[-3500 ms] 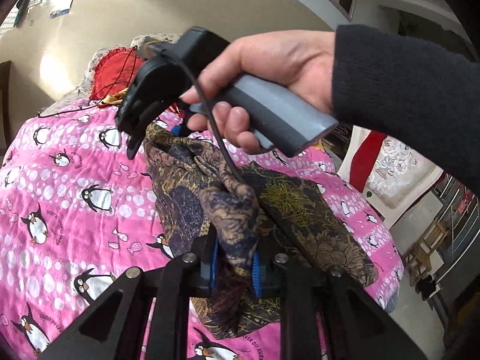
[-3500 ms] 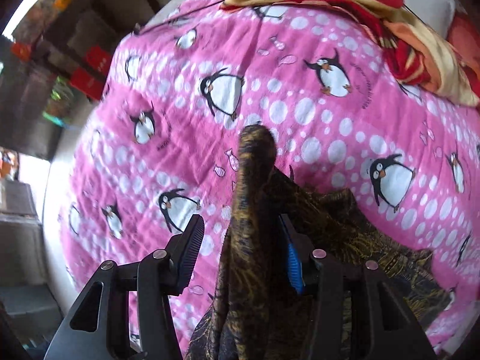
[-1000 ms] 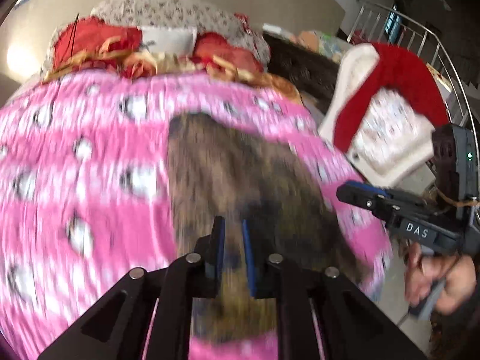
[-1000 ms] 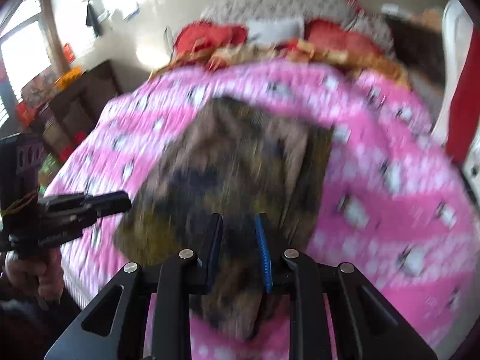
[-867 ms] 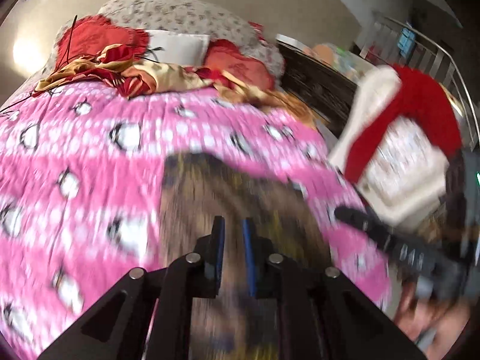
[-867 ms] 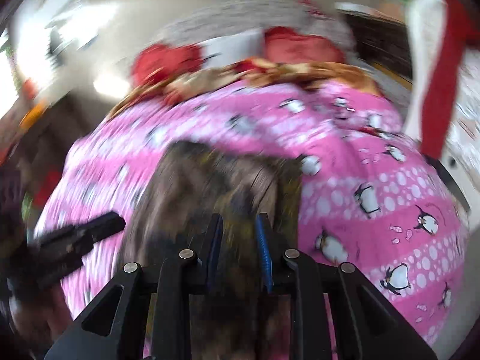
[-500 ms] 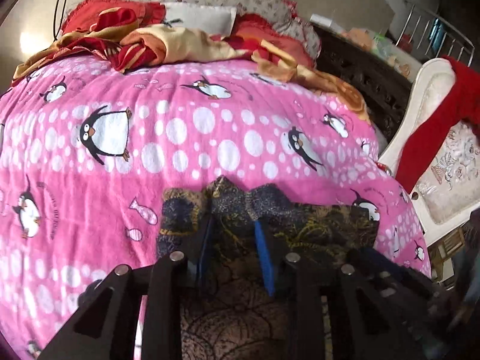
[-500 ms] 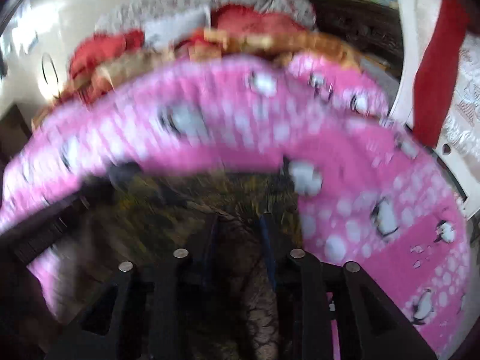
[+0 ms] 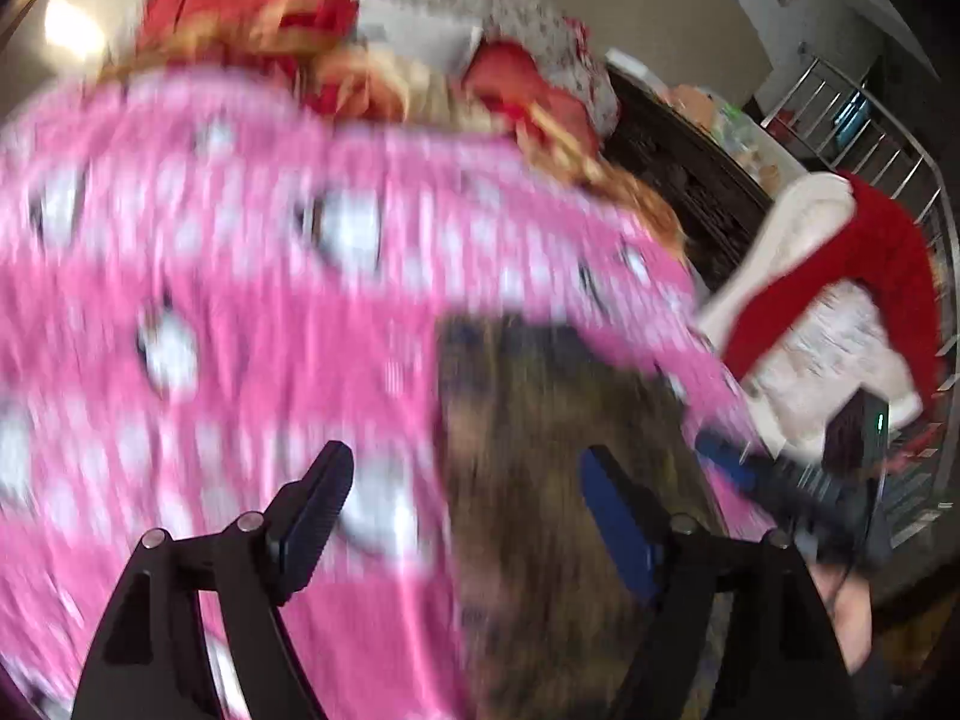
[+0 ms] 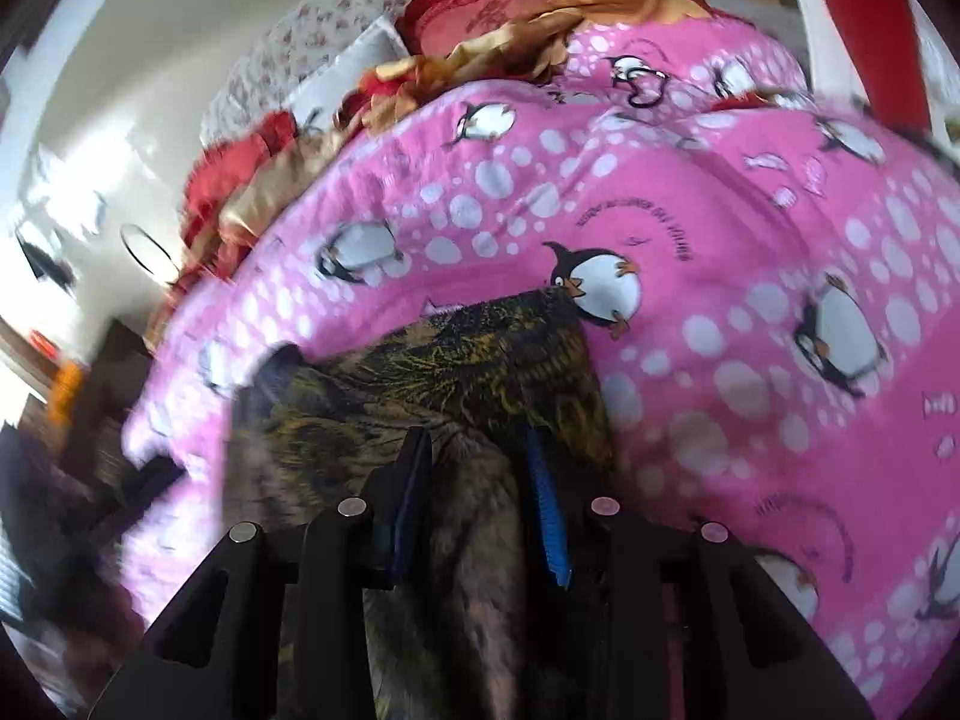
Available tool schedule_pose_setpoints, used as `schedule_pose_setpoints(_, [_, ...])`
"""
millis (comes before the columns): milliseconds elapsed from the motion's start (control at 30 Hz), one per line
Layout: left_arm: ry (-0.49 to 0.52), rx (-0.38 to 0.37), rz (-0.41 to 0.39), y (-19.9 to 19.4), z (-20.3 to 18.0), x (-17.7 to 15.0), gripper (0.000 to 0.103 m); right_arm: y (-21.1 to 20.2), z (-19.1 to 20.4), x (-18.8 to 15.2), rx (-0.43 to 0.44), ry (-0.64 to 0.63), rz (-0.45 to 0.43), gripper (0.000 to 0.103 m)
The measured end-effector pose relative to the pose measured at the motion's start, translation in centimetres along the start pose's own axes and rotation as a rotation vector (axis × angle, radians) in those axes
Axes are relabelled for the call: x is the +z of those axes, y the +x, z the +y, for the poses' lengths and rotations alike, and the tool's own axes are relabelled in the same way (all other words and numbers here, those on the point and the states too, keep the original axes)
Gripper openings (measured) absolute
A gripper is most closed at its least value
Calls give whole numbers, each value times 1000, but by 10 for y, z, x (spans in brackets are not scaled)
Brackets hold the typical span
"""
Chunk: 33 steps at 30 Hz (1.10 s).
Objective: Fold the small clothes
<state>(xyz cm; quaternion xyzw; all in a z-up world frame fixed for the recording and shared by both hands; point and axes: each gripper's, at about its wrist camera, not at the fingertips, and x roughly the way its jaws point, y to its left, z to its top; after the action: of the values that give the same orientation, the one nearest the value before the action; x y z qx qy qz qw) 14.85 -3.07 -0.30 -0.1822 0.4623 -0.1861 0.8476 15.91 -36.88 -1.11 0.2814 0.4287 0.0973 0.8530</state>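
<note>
While the dark patterned garment lies on the pink penguin blanket, I see my left gripper spread wide, having just released it. My right gripper, jaws just easing apart, straddles a fold; red-gold bedding crowds the far end

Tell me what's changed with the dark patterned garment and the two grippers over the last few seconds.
The dark patterned garment, earlier bunched and lifted in both grippers, now lies spread on the pink penguin blanket. The left gripper has just been opening its jaws wide and has let go. The right gripper has been opening too, with cloth between its jaws. The red and gold bedding at the head stayed put.
</note>
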Motion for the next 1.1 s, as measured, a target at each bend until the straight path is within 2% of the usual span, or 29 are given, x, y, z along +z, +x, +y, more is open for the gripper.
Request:
schedule_pose_setpoints(33, [-6, -27, 28, 2, 4, -11, 81, -9, -1, -1, 32, -3, -15, 43])
schedule_pose_setpoints(100, [-15, -80, 72, 9, 6, -32, 81, -29, -7, -4, 116, -17, -30, 61])
schedule_pose_setpoints(167, [-14, -125, 78, 13, 2, -44, 83, -45, -18, -11, 176, -8, -25, 68])
schedule_pose_setpoints(200, [1, -138, 61, 13, -4, -47, 88, -49, -26, -16, 215, 5, -8, 70])
schedule_pose_setpoints(333, [9, -238, 116, 21, -24, -48, 89, -43, -51, -32, 291, 76, 71, 72])
schedule_pose_setpoints(433, [75, -198, 135, 22, -40, -48, 90, -29, -69, -45, 333, 172, 112, 77])
schedule_pose_setpoints(500, [62, -216, 143, 22, -36, -48, 89, -15, -78, -55, 372, 243, 158, 78])
schedule_pose_setpoints(567, [21, -249, 143, 19, -27, -49, 89, -16, -77, -59, 391, 223, 121, 81])
schedule_pose_setpoints(600, [7, -256, 141, 19, -23, -50, 88, -16, -71, -59, 420, 193, 124, 87])
schedule_pose_setpoints(633, [-1, -257, 138, 19, -21, -50, 88, -16, -66, -59, 446, 166, 131, 88])
schedule_pose_setpoints(733, [-8, -245, 120, 23, -21, -53, 89, -4, -52, -55, 479, 128, 182, 88])
schedule_pose_setpoints(833, [-10, -231, 107, 23, -23, -53, 90, 12, -39, -43, 460, 97, 160, 87])
schedule_pose_setpoints(933, [-8, -235, 118, 21, -24, -54, 87, 25, -28, -34, 460, 31, 154, 83])
schedule_pose_setpoints(967, [-4, -235, 125, 19, -22, -54, 84, 27, -25, -34, 480, 3, 164, 77])
schedule_pose_setpoints(1000, [0, -229, 128, 19, -20, -55, 76, 25, -26, -34, 493, -20, 164, 68])
schedule_pose_setpoints(1033, [-1, -215, 126, 18, -17, -54, 61, 23, -28, -35, 514, -49, 160, 62])
schedule_pose_setpoints(1067, [-11, -200, 127, 19, -12, -54, 54, 20, -34, -36, 522, -54, 153, 49])
schedule_pose_setpoints(1100, [-26, -205, 126, 21, -8, -53, 47, 22, -41, -36, 513, -40, 148, 43])
